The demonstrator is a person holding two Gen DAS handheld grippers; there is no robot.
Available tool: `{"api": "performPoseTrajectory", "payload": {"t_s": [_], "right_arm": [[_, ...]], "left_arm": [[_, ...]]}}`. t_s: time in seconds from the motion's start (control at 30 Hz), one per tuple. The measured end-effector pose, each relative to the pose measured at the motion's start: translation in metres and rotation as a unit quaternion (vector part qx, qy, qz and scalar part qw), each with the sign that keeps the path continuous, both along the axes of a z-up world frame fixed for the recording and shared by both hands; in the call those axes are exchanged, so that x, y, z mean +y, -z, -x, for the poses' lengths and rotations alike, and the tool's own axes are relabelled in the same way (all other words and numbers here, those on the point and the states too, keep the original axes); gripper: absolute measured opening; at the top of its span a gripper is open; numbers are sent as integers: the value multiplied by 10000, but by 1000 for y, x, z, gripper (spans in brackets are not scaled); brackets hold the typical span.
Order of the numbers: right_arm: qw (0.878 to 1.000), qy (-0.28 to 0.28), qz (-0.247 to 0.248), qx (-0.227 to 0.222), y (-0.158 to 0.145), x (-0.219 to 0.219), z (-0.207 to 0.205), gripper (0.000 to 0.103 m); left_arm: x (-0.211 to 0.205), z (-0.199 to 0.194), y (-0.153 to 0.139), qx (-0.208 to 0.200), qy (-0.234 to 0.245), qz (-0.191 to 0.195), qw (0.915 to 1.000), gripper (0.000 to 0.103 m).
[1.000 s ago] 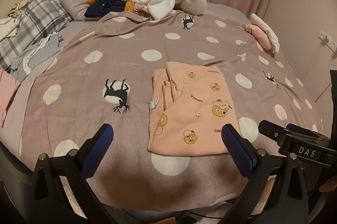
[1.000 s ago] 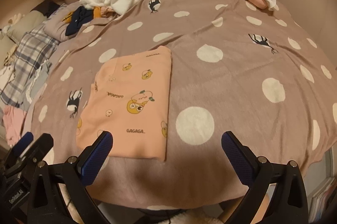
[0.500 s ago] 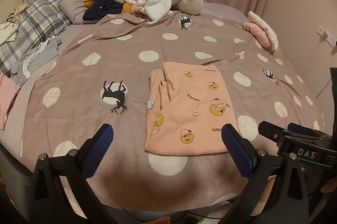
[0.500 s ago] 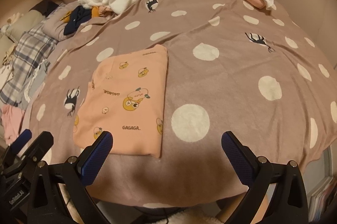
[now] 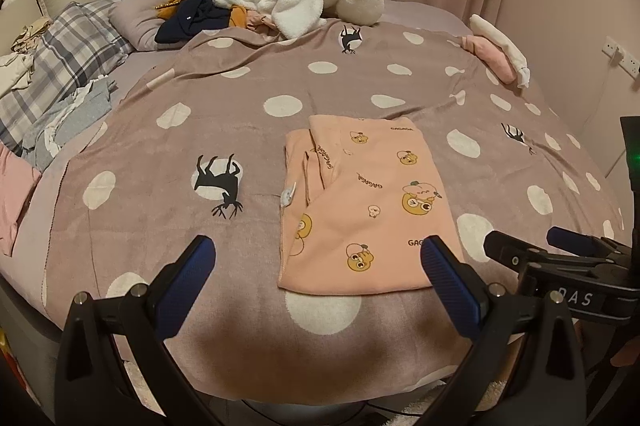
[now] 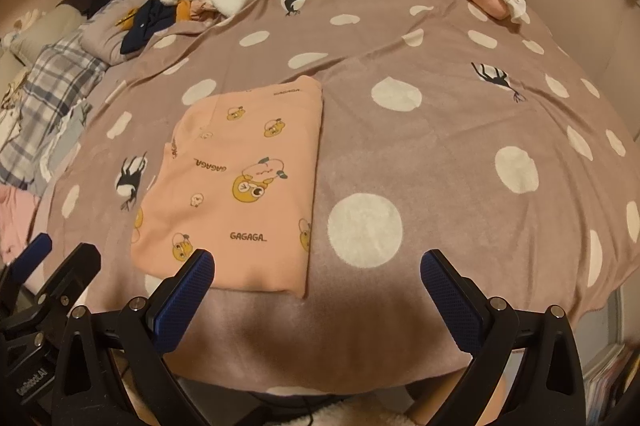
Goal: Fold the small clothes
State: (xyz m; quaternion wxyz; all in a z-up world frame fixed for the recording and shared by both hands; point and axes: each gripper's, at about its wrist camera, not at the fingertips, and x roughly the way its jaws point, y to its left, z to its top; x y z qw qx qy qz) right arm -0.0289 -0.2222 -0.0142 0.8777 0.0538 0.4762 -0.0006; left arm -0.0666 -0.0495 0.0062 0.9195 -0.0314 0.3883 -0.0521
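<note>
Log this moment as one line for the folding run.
phase: between folds | peach garment: folded, flat on dotted blanket | left gripper: open, empty | right gripper: open, empty

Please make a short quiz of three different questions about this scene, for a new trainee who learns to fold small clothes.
1. True or false: the left gripper is shut on the peach cartoon-print garment.
2. Multiple choice: what does the garment lie on? A) a plaid pillow B) the dotted mauve blanket C) the floor
3. Fill in: in the right wrist view, the word printed near the garment's close edge is ____.

Key
1. False. Both the left and the right gripper are open and hold nothing.
2. B
3. GAGAGA
</note>
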Motion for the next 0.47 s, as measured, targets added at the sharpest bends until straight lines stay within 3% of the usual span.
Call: {"api": "performPoseTrajectory", "payload": {"t_s": [0.47], "right_arm": [[9999,-66,140,61,5,8,-7,102]], "left_arm": [[1,-4,4,-47,-99,-154,9998,103]]}}
